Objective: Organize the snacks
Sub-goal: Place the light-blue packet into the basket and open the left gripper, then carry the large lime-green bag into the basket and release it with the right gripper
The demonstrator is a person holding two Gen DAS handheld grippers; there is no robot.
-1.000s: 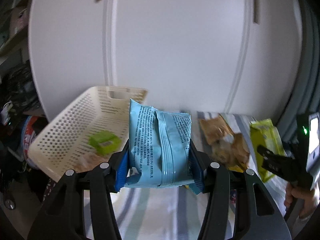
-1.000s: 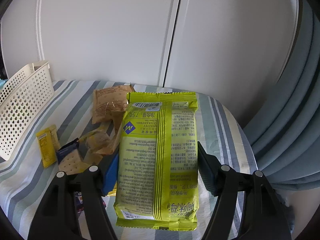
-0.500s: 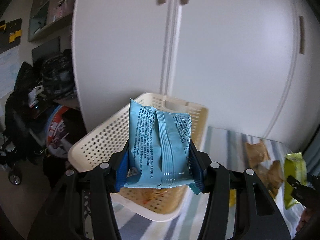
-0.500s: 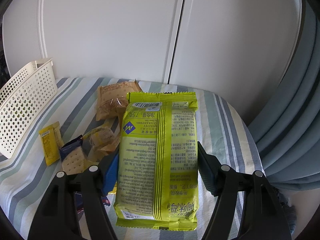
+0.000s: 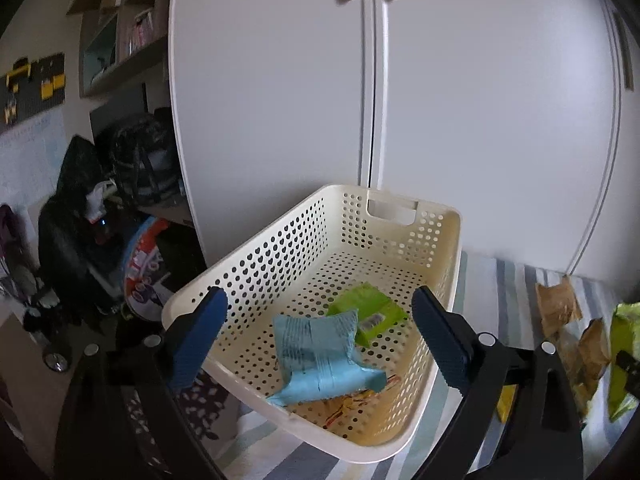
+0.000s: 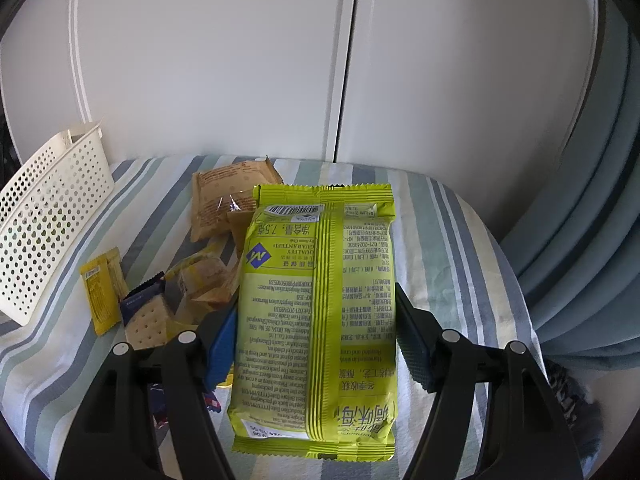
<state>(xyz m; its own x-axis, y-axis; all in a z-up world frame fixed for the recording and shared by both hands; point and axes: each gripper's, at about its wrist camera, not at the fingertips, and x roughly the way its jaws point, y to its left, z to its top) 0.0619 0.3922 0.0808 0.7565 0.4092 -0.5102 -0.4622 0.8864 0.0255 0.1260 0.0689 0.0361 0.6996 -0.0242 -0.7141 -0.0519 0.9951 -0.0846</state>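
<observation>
A light blue snack packet (image 5: 320, 356) lies crumpled inside the cream perforated basket (image 5: 264, 256), partly over a small green packet (image 5: 368, 312). My left gripper (image 5: 320, 336) hangs open above the basket with nothing between its blue pads. In the right wrist view my right gripper (image 6: 316, 344) is shut on a large yellow-green snack bag (image 6: 320, 280), held above the striped tablecloth (image 6: 452, 240). The same basket (image 6: 48, 216) shows at the left edge of that view.
Loose snacks lie on the cloth: a brown packet (image 6: 228, 200), a small yellow sachet (image 6: 100, 292), a dark cracker pack (image 6: 144, 316) and yellow wrapped biscuits (image 6: 204, 280). White cupboard doors (image 6: 240, 60) stand behind. A blue curtain (image 6: 588, 220) hangs right. Bags and clutter (image 5: 100, 220) sit beyond the basket.
My left gripper swung left over the basket, opened, and the blue packet dropped into it. The right gripper kept hold of the yellow-green bag and drew back slightly.
</observation>
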